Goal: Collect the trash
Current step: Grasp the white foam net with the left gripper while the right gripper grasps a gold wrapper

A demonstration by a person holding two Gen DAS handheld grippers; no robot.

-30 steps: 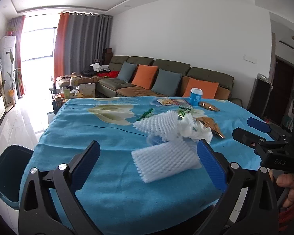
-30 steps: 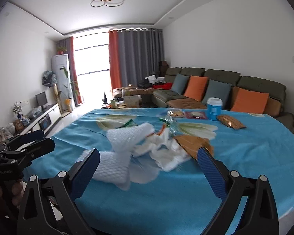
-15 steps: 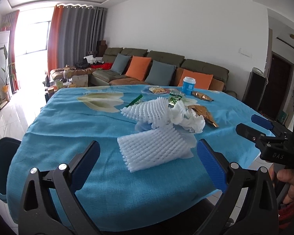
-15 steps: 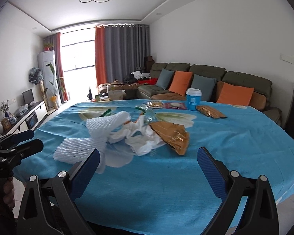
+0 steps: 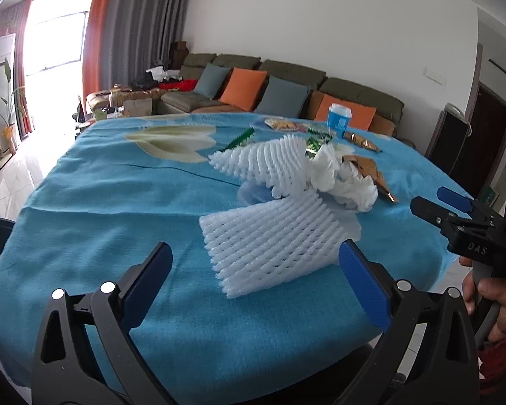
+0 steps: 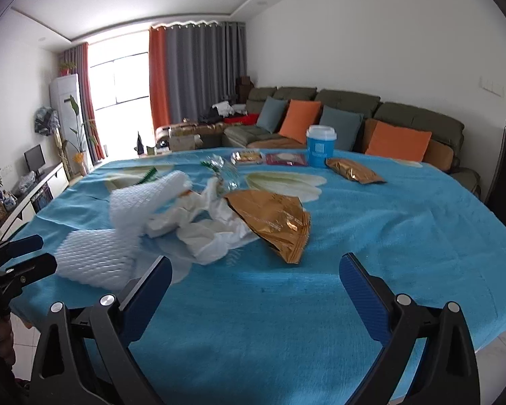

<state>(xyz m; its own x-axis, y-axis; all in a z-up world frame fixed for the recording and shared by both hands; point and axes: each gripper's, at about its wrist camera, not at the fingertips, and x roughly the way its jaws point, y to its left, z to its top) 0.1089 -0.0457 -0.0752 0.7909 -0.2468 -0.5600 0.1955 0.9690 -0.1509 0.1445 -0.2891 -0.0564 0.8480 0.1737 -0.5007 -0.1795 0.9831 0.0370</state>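
A: Hovering wide apart over the table edge, the left gripper (image 5: 254, 281) frames the near foam net (image 5: 273, 239) without touching it.

B: Right gripper (image 6: 254, 281), jaws spread and empty, faces crumpled tissue (image 6: 202, 229) and the gold wrapper (image 6: 273, 219) on the blue tablecloth (image 6: 404, 236).

The left gripper (image 5: 254, 278) is hovering over the near edge of the table (image 5: 101, 209), its 2 blue pads spread wide with nothing between them. A white foam net sleeve (image 5: 273, 244) is lying just ahead, a second foam sleeve (image 5: 266, 165) and crumpled white paper (image 5: 344, 182) behind it. The right gripper (image 5: 445, 202) is showing at the right edge, its fingers apart.
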